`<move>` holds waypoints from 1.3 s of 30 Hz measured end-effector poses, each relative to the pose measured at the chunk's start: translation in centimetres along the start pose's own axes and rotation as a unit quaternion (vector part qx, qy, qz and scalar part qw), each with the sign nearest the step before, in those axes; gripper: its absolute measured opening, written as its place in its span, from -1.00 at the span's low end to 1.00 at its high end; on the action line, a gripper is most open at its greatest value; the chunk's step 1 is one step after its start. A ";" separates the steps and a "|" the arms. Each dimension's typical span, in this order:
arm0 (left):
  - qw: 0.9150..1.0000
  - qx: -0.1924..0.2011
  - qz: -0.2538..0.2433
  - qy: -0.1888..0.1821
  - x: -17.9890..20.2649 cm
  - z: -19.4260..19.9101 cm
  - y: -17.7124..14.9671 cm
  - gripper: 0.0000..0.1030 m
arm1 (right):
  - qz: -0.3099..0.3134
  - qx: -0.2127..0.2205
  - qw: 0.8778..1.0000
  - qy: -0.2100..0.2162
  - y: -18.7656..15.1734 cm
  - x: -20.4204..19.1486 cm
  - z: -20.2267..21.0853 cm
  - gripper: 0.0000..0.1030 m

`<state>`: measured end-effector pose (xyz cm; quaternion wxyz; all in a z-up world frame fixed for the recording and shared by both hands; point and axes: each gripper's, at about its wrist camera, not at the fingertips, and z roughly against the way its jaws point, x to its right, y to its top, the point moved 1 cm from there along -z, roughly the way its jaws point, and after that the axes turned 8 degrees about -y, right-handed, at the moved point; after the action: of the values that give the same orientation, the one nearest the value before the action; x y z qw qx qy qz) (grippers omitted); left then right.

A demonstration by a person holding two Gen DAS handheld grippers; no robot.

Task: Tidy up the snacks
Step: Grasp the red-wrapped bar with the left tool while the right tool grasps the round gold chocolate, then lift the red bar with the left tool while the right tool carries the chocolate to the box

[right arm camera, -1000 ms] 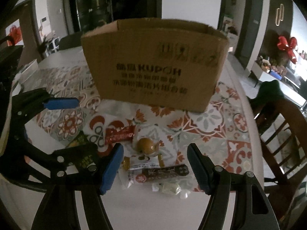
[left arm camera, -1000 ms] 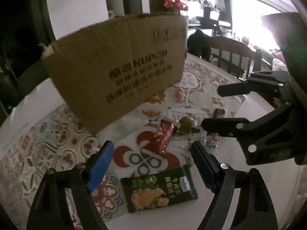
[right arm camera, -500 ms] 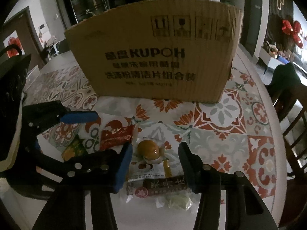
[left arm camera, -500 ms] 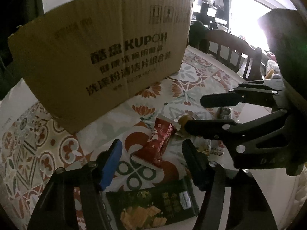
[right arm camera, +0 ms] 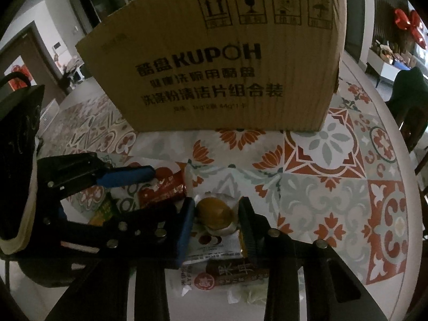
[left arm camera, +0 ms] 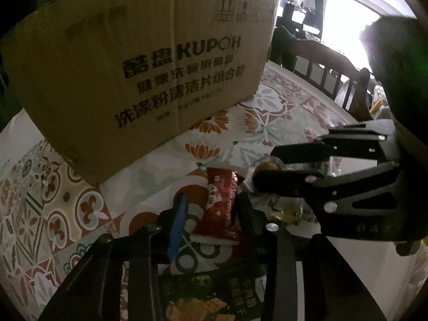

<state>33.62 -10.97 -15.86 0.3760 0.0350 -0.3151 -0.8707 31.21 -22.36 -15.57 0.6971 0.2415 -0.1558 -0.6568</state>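
Observation:
A brown cardboard box stands on the patterned table; it also shows in the right wrist view. My left gripper straddles a red snack packet, jaws narrowed around it, and it lies on the table. My right gripper straddles a clear-wrapped brown egg, jaws close to its sides. The red packet shows in the right wrist view.
A dark green cracker packet lies under the left gripper. A white packet, a dark brown bar and a small pale candy lie near the right gripper. Wooden chairs stand at the table's right edge.
Both grippers have moved forward and down toward the snacks and box. Their jaws have narrowed, the left around the red packet, the right around the egg.

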 end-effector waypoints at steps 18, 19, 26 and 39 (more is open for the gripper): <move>0.999 0.034 0.025 0.032 0.9 3.8 0.0 -0.57 | -0.001 0.038 0.999 -0.029 -0.8 -0.7 2.5 -0.35; 0.998 0.038 0.027 0.035 1.1 4.2 0.0 -0.57 | -0.002 0.042 0.999 -0.031 -0.8 -0.7 2.8 -0.35; 0.995 0.073 0.040 0.050 1.9 7.1 0.1 -0.57 | -0.005 0.077 0.996 -0.046 -0.7 -1.0 5.8 -0.35; 0.989 0.130 0.045 0.055 3.6 12.6 1.1 -0.57 | -0.013 0.142 0.988 -0.055 0.1 -1.8 11.6 -0.35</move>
<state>27.98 -7.38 -4.57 0.4232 0.1172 -0.4063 -0.8013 24.88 -22.16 -5.65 0.6373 0.3040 -0.2824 -0.6494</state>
